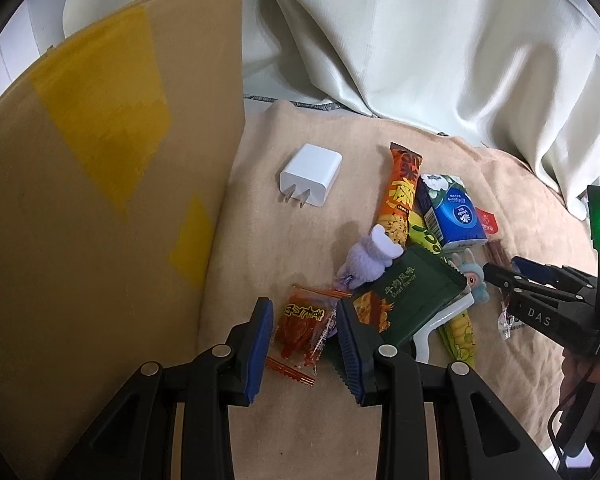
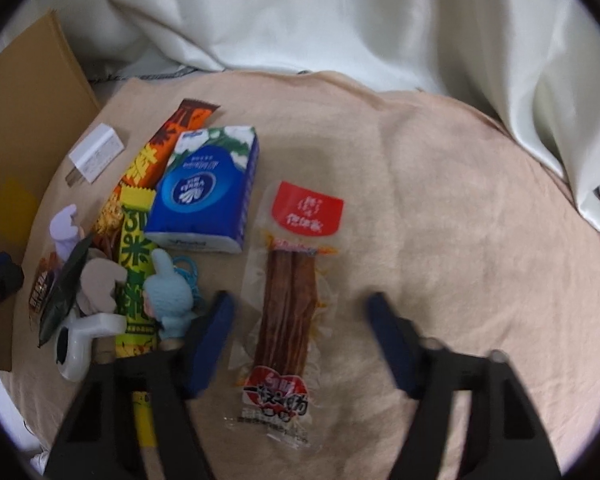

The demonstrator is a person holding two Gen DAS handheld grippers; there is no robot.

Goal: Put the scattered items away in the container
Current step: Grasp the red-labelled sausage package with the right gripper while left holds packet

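On the beige cloth (image 2: 440,184), left jaws around red snack packet (image 1: 304,328), right jaws astride jerky packet (image 2: 288,316).

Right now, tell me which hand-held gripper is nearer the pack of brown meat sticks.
Right. The right hand-held gripper straddles the meat stick pack, fingers on either side, not touching. The left hand-held gripper sits across the pile, over the small red snack packet.

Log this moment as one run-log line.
left claw: astride red snack packet, grip unclear | right claw: open astride clear meat-stick packet | cardboard box: nothing seen stowed
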